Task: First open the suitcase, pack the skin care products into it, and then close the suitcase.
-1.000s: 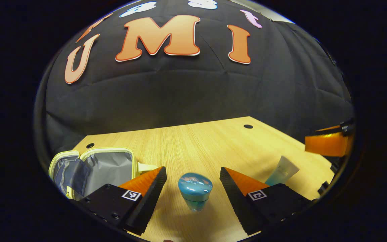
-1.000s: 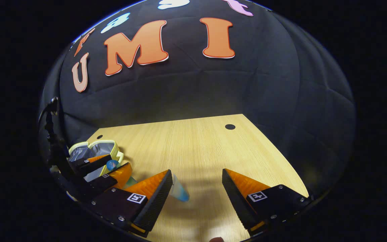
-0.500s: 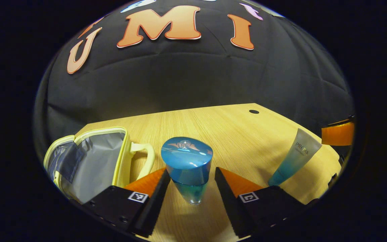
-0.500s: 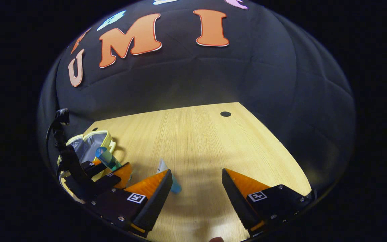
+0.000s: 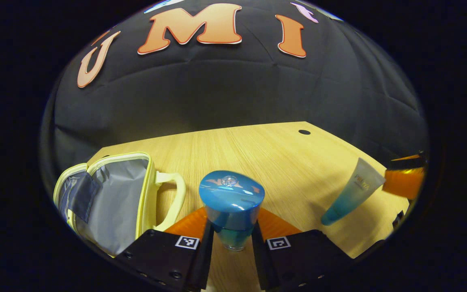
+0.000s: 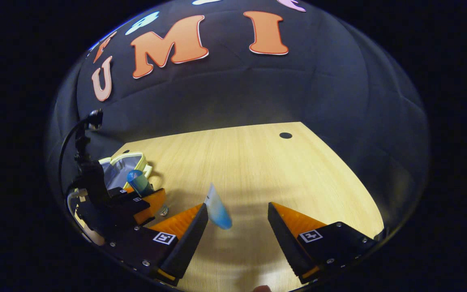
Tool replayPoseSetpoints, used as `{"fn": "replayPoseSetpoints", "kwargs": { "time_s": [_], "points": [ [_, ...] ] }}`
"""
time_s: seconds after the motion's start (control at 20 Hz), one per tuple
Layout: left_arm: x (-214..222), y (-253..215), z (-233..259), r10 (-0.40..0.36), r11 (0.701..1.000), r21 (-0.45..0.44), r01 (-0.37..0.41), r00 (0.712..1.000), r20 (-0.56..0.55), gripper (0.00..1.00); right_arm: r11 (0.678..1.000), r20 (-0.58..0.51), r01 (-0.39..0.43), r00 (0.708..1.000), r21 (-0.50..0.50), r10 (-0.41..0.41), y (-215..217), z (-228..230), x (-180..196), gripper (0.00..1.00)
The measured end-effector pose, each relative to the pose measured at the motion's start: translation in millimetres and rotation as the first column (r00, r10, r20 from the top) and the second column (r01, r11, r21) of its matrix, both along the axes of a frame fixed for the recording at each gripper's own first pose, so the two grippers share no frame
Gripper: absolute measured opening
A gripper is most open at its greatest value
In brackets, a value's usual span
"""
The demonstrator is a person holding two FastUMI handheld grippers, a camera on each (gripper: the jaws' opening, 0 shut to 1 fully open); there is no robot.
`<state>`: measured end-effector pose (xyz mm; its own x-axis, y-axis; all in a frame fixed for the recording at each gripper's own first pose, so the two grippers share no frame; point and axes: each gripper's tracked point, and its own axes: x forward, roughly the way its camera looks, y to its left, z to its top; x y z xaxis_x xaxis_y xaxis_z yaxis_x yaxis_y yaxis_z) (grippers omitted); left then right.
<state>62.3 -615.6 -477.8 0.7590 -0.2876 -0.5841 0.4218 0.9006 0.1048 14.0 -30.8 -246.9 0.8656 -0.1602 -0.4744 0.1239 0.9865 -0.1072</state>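
Note:
A bottle [image 5: 231, 202] with a glossy blue cap stands on the wooden table [image 5: 266, 150]. My left gripper [image 5: 231, 225] is shut on its clear lower body. To its left the small suitcase [image 5: 112, 198] lies open, with yellow trim, a grey lining and a yellow handle. A frosted tube [image 5: 353, 192] with a blue cap end leans at the right. In the right gripper view my right gripper [image 6: 237, 239] is open, and the tube [image 6: 217, 209] stands just ahead of its left finger. Farther left there are the left gripper [image 6: 136, 195], the bottle [image 6: 138, 182] and the suitcase [image 6: 125, 169].
The table [image 6: 258, 162] has a round cable hole [image 6: 285, 135] near its far right corner. The black cloth wall closes off the back. A cable [image 6: 69, 140] rises from the left gripper's body.
My left gripper has moved in around the blue-capped bottle and its fingers have closed on it. My right gripper has drawn nearer to the tube, which now stands by its left finger.

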Motion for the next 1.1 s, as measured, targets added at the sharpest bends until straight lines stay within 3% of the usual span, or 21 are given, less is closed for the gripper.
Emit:
{"fn": "replayPoseSetpoints", "kwargs": {
  "time_s": [0.15, 0.3, 0.6, 0.9, 0.95, 1.0, 1.05, 1.1],
  "points": [
    [-19, -6, 27, -0.018, 0.998, -0.059, 0.016, 0.999, -0.044, 0.46, 0.998, -0.018, -0.052, 0.999, -0.031, 0.052, 10, -22, 12, 0.95],
    [-24, 3, 47, -0.032, 0.999, -0.039, 0.031, 0.999, -0.044, 0.46, 0.997, -0.106, -0.074, 0.992, -0.02, 0.071, 16, -56, 13, 0.95],
    [-32, 36, 75, 0.033, 0.998, -0.043, -0.035, 0.997, -0.063, 0.46, 0.991, -0.125, -0.128, 0.985, -0.045, 0.121, 24, -80, 30, 0.95],
    [-43, 76, 101, 0.101, 0.994, -0.028, -0.103, 0.993, -0.065, 0.46, 0.99, -0.143, -0.14, 0.98, 0.004, 0.139, 25, -91, 45, 0.65],
    [-44, 82, 106, 0.114, 0.993, -0.036, -0.116, 0.991, -0.071, 0.46, 0.99, -0.142, -0.138, 0.98, 0.008, 0.137, 25, -90, 47, 0.51],
    [-45, 91, 112, 0.126, 0.991, -0.044, -0.129, 0.989, -0.077, 0.46, 0.99, -0.149, -0.141, 0.979, 0.017, 0.142, 26, -90, 47, 0.53],
    [-47, 100, 118, 0.14, 0.988, -0.048, -0.145, 0.987, -0.084, 0.46, 0.99, -0.151, -0.14, 0.978, 0.029, 0.143, 28, -87, 47, 0.46],
    [-49, 111, 124, 0.151, 0.987, -0.048, -0.156, 0.984, -0.09, 0.46, 0.989, -0.152, -0.144, 0.977, 0.043, 0.149, 33, -82, 46, 0.5]
  ]
}}
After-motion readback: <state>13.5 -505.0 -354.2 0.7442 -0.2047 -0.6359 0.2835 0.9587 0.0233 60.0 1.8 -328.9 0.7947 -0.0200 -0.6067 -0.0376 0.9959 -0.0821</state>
